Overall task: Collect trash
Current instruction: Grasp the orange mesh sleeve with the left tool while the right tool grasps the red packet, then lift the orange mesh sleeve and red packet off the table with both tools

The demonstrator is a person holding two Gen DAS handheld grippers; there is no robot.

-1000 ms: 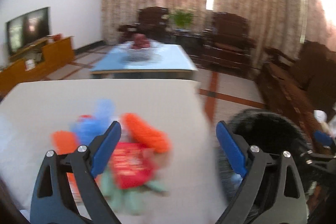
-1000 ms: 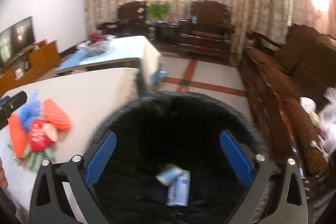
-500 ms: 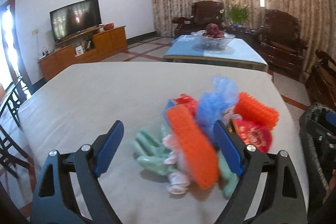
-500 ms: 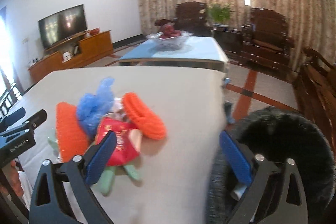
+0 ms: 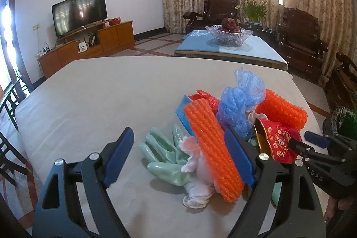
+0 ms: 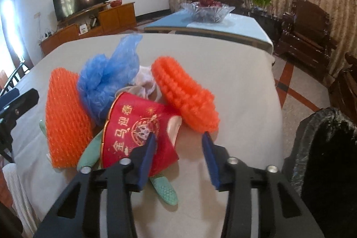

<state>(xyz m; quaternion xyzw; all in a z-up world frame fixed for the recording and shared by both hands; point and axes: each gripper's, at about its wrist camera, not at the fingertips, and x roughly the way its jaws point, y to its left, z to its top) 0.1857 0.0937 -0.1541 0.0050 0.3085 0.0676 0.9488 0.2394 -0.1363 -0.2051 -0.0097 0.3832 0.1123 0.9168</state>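
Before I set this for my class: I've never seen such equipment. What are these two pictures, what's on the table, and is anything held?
There is no robot. A person holds a two-fingered grabbing tool in each hand, with a camera looking along its blue fingers. One picture is from the left tool, the other from the right tool. On the white table lies a trash heap: orange foam nets, a blue plastic bag, green gloves and a red paper cup. A black bin stands beside the table. Both tools are closing, the right around the cup's edge. Nothing is gripped yet.
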